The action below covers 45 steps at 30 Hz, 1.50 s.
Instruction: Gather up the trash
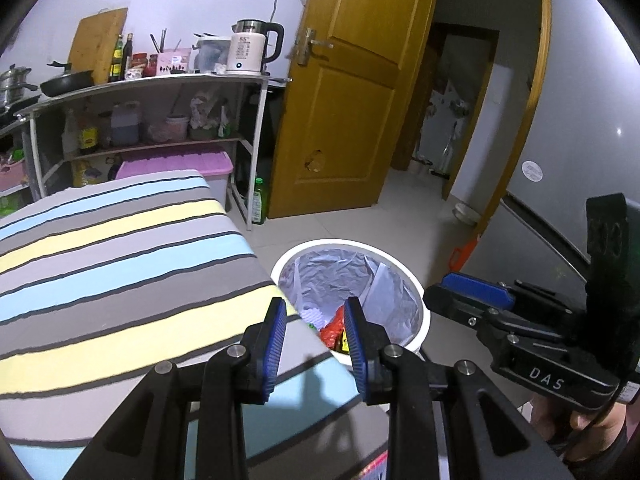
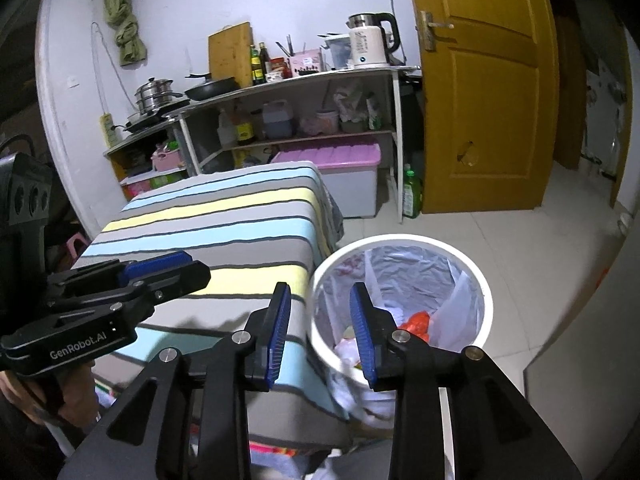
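left tongs (image 1: 315, 344) being held part open, nothing gripped | right tongs (image 2: 320, 332) being held part open, likewise empty, over bin rim | trash (image 2: 416, 326) being kept in lined white bin (image 2: 486, 300) beside striped surface (image 1: 120, 264) | drop step seemingly being finished | next piece being sought; none visible on surface
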Tool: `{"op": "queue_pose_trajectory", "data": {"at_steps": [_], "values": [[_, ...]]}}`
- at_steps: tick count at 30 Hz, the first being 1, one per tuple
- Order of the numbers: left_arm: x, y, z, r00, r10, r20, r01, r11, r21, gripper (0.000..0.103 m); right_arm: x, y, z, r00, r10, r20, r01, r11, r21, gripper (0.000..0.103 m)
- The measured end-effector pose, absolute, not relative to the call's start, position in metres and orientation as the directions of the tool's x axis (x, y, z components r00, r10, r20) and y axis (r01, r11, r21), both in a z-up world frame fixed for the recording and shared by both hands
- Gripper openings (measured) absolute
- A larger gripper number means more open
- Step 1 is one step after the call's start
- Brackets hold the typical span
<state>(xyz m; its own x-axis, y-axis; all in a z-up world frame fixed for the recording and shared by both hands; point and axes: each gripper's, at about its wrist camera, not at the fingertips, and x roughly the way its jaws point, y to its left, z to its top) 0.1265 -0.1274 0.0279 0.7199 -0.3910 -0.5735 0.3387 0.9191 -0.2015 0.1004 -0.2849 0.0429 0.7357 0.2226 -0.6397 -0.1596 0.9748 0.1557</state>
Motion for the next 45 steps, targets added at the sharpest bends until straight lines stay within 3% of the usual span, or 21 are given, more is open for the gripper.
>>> {"op": "queue_pose_trajectory", "data": {"at_steps": [24, 45], "values": [[0.046, -0.106, 0.037, 0.785, -0.296, -0.545, 0.276, 0.953, -0.121, 0.031, 0.033, -0.260, 0.046, 0.740, 0.228, -0.633, -0.206, 0.972, 0.109, 0.033], [0.046, -0.108, 0.034, 0.787, -0.278, -0.551, 0.258, 0.959, -0.114, 0.031, 0.029, -0.263, 0.042, 0.738, 0.223, -0.637, -0.198, 0.974, 0.112, 0.033]]}}
